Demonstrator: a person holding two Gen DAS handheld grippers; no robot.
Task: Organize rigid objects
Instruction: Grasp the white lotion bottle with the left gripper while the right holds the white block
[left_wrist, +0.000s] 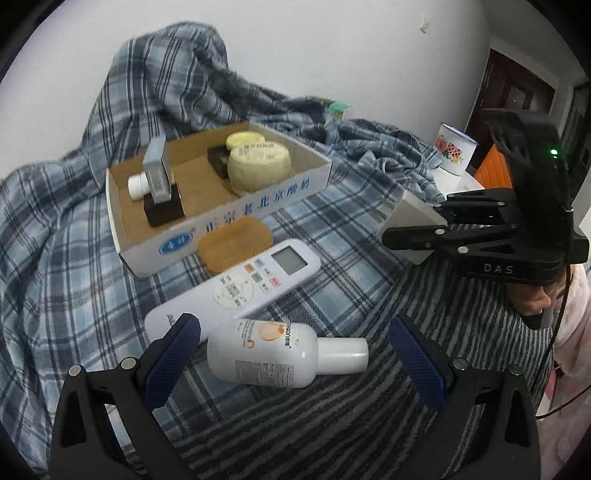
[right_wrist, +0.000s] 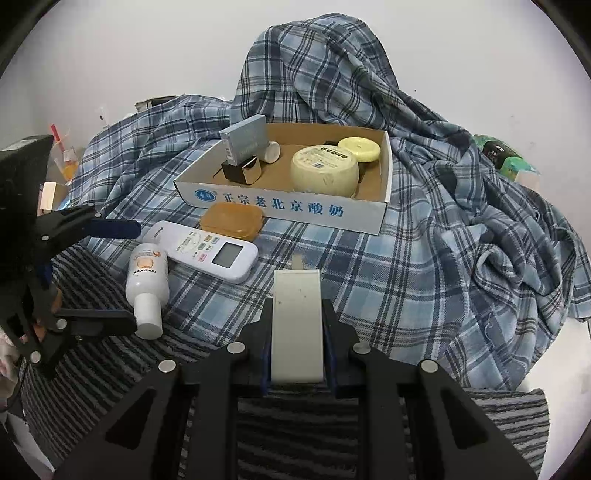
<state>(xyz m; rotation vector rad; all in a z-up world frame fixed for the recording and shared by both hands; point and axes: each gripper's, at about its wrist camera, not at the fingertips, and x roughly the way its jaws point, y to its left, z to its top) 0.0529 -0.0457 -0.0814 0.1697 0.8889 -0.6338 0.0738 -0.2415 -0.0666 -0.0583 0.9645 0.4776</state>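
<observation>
A white lotion bottle (left_wrist: 273, 352) lies on its side between the open fingers of my left gripper (left_wrist: 295, 358); it also shows in the right wrist view (right_wrist: 147, 280). Behind it lie a white remote control (left_wrist: 240, 284) and an amber soap case (left_wrist: 234, 243). A white cardboard box (left_wrist: 221, 218) holds a yellow round tub (left_wrist: 258, 166), a grey packet (left_wrist: 157, 173) and a dark cube (left_wrist: 164, 210). My right gripper (right_wrist: 297, 332) is shut on a pale grey-white flat box (right_wrist: 297, 325), held above the blanket to the right of the cardboard box.
A plaid blue blanket (right_wrist: 424, 258) covers the surface and is bunched up behind the box. A striped grey cloth (left_wrist: 332, 424) lies at the front. An enamel mug with flowers (left_wrist: 454, 153) stands at the far right near an orange thing.
</observation>
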